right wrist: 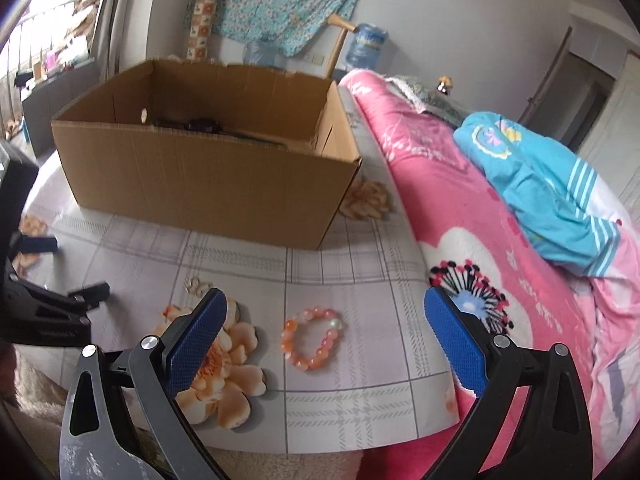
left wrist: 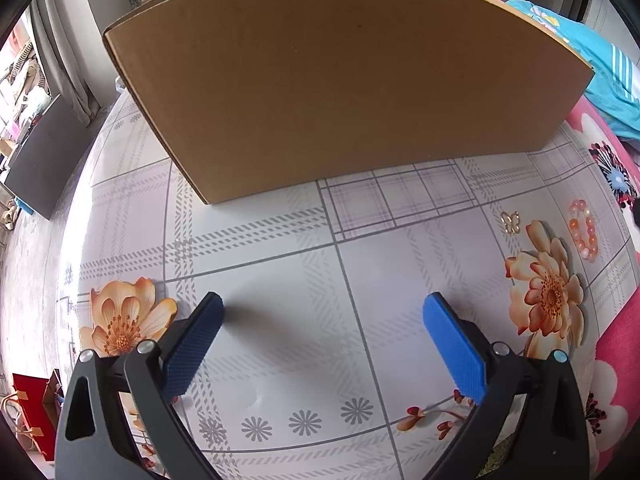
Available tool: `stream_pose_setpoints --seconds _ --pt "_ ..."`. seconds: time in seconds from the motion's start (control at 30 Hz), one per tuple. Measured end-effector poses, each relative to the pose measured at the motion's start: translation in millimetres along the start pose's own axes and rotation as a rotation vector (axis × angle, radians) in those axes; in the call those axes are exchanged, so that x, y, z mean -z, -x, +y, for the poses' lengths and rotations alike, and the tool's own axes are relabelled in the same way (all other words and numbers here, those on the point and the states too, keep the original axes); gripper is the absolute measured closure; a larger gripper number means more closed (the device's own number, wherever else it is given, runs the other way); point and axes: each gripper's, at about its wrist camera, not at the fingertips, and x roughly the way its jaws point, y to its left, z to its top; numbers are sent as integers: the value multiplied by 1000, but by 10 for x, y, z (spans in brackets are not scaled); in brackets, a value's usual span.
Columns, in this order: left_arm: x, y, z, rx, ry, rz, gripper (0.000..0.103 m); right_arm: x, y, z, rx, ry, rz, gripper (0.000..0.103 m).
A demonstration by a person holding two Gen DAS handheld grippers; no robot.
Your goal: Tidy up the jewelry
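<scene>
A pink and orange bead bracelet (right wrist: 313,338) lies flat on the checked table cover (right wrist: 360,280); the left wrist view shows the bracelet (left wrist: 583,229) at the far right. A small gold butterfly clip (left wrist: 510,222) rests to its left, and the clip (right wrist: 197,285) sits past my right gripper's left finger. My right gripper (right wrist: 322,310) hovers open just short of the bracelet, nothing between its pads. My left gripper (left wrist: 323,309) is open over bare cover in front of the cardboard box (left wrist: 340,80), and its black frame (right wrist: 48,312) shows at the left edge.
The open cardboard box (right wrist: 208,176) stands at the back of the table with dark items inside. A bed with a pink floral blanket (right wrist: 500,260) and a blue garment (right wrist: 552,192) borders the table on the right. The table's front edge runs just below the right gripper.
</scene>
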Motion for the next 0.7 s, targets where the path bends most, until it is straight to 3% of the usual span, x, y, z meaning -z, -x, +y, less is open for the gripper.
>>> stream_pose_setpoints --seconds 0.2,0.7 --pt "-21 0 10 1 -2 1 5 -64 38 -188 -35 -110 -76 8" --pt "-12 10 4 0 -1 1 5 -57 5 -115 -71 -133 -62 8"
